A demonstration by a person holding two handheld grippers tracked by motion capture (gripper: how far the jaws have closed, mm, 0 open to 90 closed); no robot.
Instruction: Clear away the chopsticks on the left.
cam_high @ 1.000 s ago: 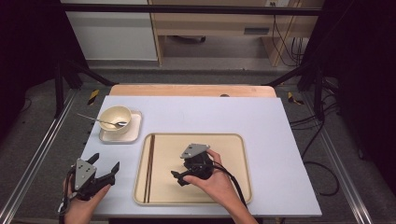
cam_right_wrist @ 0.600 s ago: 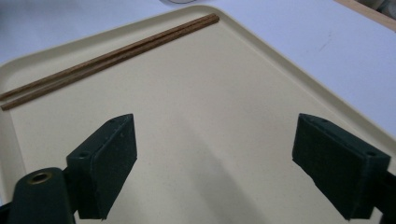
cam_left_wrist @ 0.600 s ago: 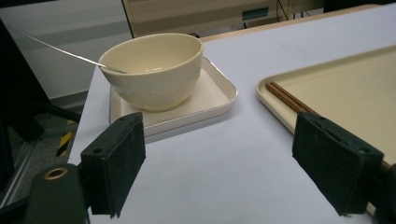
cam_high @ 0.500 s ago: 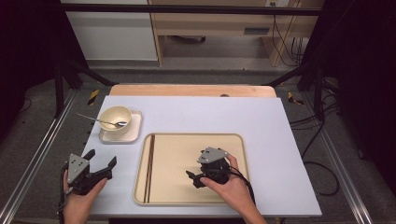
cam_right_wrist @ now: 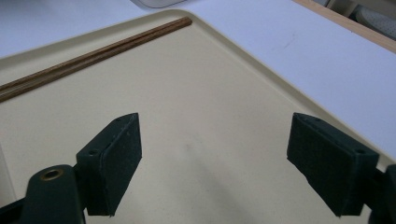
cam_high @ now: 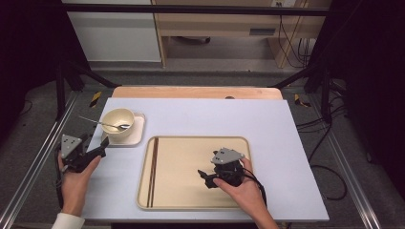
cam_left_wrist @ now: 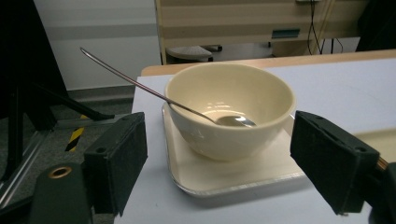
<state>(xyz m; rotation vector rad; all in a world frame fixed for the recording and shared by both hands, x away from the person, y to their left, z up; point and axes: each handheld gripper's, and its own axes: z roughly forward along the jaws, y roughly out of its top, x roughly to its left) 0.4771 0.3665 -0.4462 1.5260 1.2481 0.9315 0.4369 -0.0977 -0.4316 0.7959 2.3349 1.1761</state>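
Left gripper [cam_high: 98, 149] sits just off the left edge of the table, jaws spread wide and pointing at the cream bowl [cam_high: 118, 125], nothing between the pads. In the left gripper view the bowl [cam_left_wrist: 231, 109] is framed right between the two black jaws, but apart from them, with a gap on either side. The bowl stands upright on a small square plate [cam_high: 137, 135] near the table's left edge, and a metal spoon [cam_high: 102, 124] rests in it, its head down inside the bowl and its handle slanting out over the rim toward the left. In the left gripper view the spoon [cam_left_wrist: 154, 93] leans up and away across the near rim. Over to the right gripper [cam_high: 205, 175]: it hovers above the big beige tray [cam_high: 191, 202], jaws wide apart though they have just been narrowing a touch, and empty, bare tray surface below them in the right gripper view. A pair of dark wooden chopsticks [cam_high: 153, 171] lies along the tray's left side, well apart from that gripper; in the right gripper view the chopsticks [cam_right_wrist: 93, 55] run slantwise beyond the jaws. The tray rests on the pale table [cam_high: 286, 143], just beside the small plate.
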